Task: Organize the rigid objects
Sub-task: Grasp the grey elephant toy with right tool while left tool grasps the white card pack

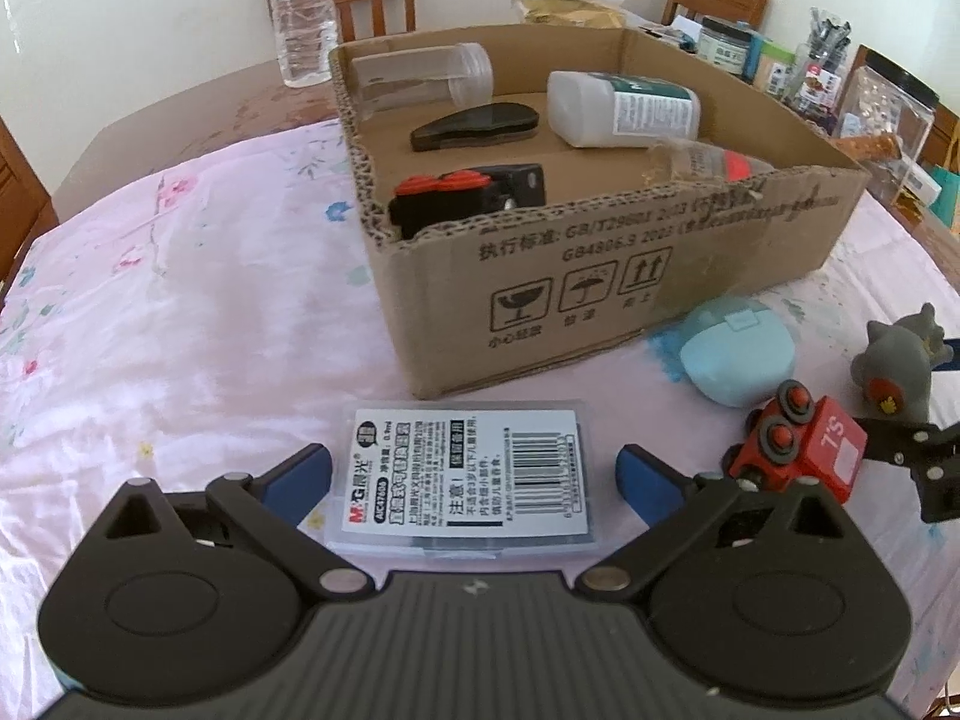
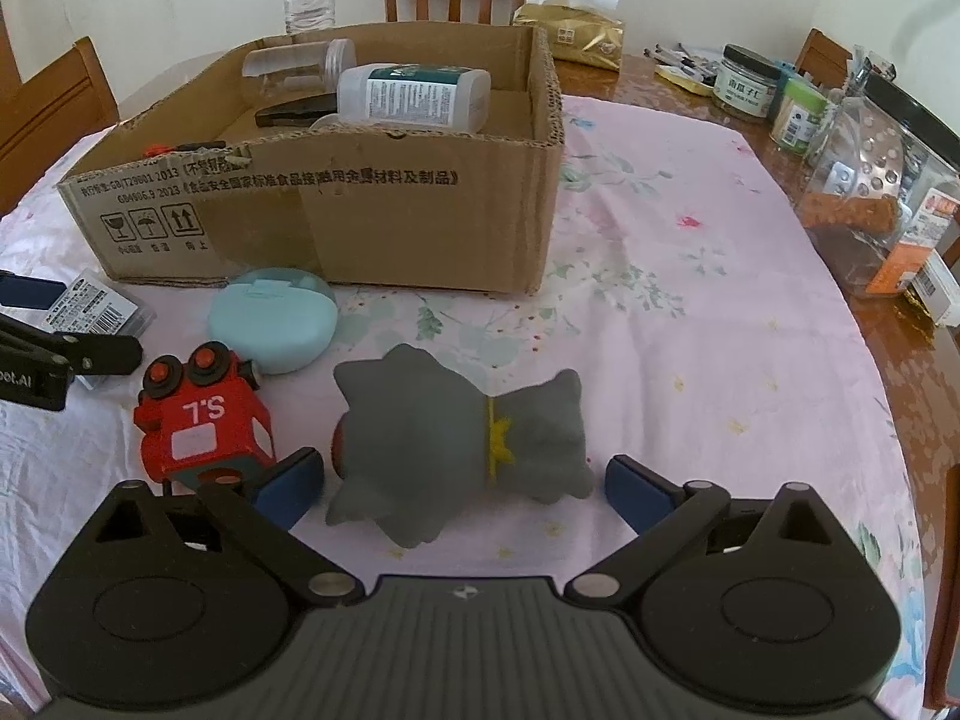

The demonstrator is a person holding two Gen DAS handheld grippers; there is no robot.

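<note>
Left tool [image 1: 474,468] and right tool [image 2: 465,477] gape wide.

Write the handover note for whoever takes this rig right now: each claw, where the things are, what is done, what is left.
Left claw: open, straddling the clear plastic case, not gripping.
Right claw: open around the grey toy, pads not pressing.
Done: jar, bottles, black items lie in the cardboard box.
Left on the cloth: case, grey toy, red toy truck, blue round case.
</note>
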